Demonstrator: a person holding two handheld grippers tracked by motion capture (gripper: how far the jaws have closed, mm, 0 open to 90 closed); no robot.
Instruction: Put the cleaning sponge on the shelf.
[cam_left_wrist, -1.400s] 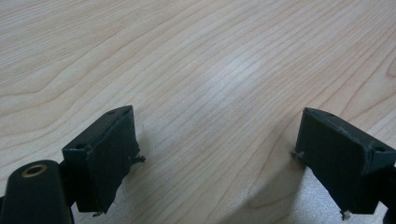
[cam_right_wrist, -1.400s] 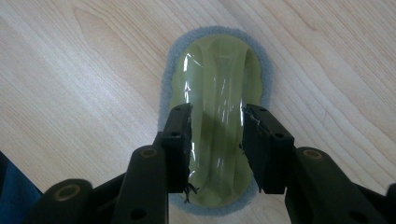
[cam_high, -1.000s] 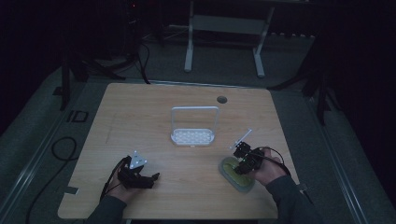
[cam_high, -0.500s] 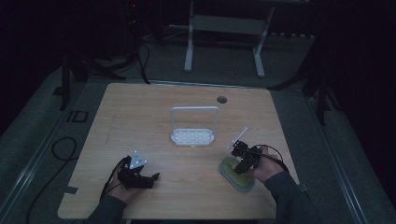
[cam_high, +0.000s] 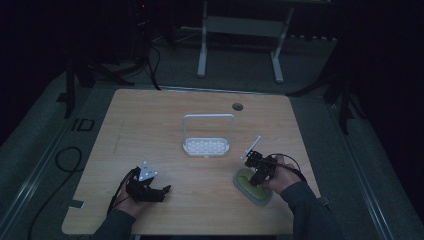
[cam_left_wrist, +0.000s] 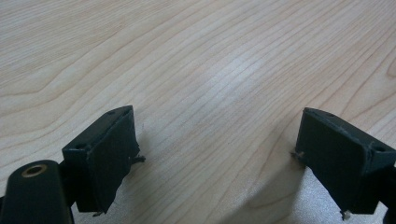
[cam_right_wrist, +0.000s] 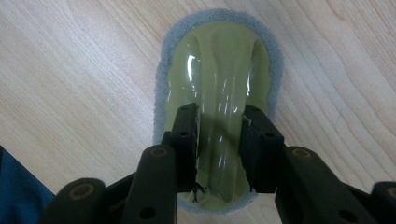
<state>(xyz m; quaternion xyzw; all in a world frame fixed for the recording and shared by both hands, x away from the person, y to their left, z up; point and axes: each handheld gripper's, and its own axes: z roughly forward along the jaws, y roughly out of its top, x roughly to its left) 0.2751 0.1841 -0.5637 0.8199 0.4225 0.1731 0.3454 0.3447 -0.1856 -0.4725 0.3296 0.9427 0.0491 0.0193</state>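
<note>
Sponge (cam_right_wrist: 219, 70) near end hidden behind right hand-held gripper (cam_right_wrist: 218, 140).

The right gripper (cam_right_wrist: 218, 140) has its jaws just closing onto the raised ridge of the olive-green, grey-rimmed oval sponge scrubber (cam_right_wrist: 219, 79), pads now flanking it.

Light wood-grain rectangular desk (cam_high: 150, 125), rounded corners. Small dark round cable hole (cam_high: 237, 106) near the far edge, right of centre. White plastic perforated tray with a tall wire loop handle (cam_high: 207, 146) at about mid-desk, upright, well apart from every edge. Small dark label (cam_high: 76, 203) at the near left corner. Grey floor around. White metal stand legs (cam_high: 240, 30) beyond the far edge. Black cable loop (cam_high: 65, 160) on the floor off the left edge.
</note>
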